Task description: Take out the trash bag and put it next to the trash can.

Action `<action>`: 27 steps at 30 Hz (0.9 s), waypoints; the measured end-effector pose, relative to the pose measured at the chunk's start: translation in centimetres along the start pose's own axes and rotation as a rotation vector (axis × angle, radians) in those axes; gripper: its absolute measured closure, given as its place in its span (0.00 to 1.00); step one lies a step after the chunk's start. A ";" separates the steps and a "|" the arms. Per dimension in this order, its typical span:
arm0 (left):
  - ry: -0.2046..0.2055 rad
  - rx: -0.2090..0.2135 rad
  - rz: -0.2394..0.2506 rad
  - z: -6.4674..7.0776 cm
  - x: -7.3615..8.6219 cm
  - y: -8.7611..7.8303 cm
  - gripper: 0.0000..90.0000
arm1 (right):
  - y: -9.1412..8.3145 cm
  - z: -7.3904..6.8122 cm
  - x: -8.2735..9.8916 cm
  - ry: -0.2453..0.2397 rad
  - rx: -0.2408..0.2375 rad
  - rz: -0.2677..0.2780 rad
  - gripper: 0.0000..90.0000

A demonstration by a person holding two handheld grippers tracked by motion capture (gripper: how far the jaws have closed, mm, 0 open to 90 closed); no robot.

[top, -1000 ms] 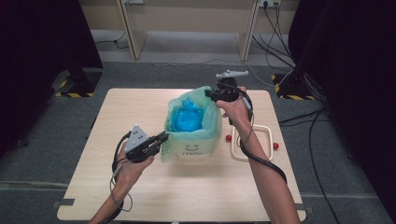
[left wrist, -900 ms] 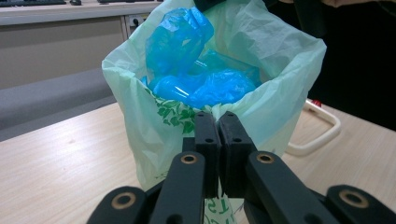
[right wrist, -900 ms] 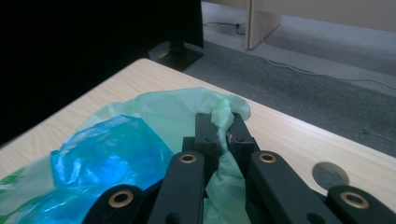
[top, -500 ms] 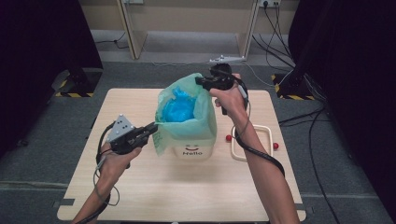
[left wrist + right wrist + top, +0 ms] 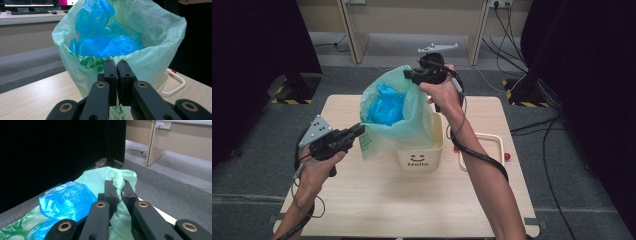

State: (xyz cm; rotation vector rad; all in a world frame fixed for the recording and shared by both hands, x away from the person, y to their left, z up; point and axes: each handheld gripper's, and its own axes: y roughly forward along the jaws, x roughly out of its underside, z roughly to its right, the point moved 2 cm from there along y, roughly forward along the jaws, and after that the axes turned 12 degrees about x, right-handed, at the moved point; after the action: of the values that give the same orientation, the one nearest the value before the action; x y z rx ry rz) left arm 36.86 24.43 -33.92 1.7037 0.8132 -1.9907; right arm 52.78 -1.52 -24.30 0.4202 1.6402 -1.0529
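Note:
A pale green plastic bag (image 5: 412, 117) stuffed with crumpled blue plastic (image 5: 384, 105) rises out of a cream bin (image 5: 422, 156) marked "Hello". My left gripper (image 5: 360, 129) is shut on the bag's near-left rim; in the left gripper view the jaws pinch the printed green edge (image 5: 100, 63) at the gripper (image 5: 116, 65). My right gripper (image 5: 408, 75) is shut on the bag's far-right rim, held high above the bin. In the right gripper view green film (image 5: 120, 178) bunches between the jaws of the gripper (image 5: 117, 185), with blue plastic (image 5: 66, 197) beside them.
A cream tray (image 5: 484, 150) lies right of the bin on the wooden table (image 5: 412, 200), with small red pieces (image 5: 507, 156) near it. Dark curtains stand left and right, and cables run over the grey floor behind the table.
Both grippers have risen with the bag's rim in them. The bag has been drawn up out of the bin and stands taller. My left gripper moved left.

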 end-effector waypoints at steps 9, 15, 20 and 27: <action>-0.020 -0.052 0.009 -1.4 0.3 -2.3 0.96 | 1.8 -2.2 -1.1 0.007 -0.033 -0.004 0.96; -0.034 -0.075 0.018 -2.0 0.6 -3.4 0.96 | 3.8 -3.8 -1.4 0.005 -0.054 -0.027 0.96; -0.034 -0.095 0.027 -2.5 0.5 -4.7 0.96 | 4.8 -5.0 -1.8 -0.008 -0.071 -0.031 0.96; -0.038 -0.118 0.052 -2.9 0.3 -6.1 0.96 | 6.2 -6.6 -2.2 -0.015 -0.091 -0.039 0.96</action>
State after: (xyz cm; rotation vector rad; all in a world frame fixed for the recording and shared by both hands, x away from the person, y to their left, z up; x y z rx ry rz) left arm 35.12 30.95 -33.46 1.5993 0.8467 -1.8958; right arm 54.10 7.64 -24.78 0.3210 1.6812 -1.0037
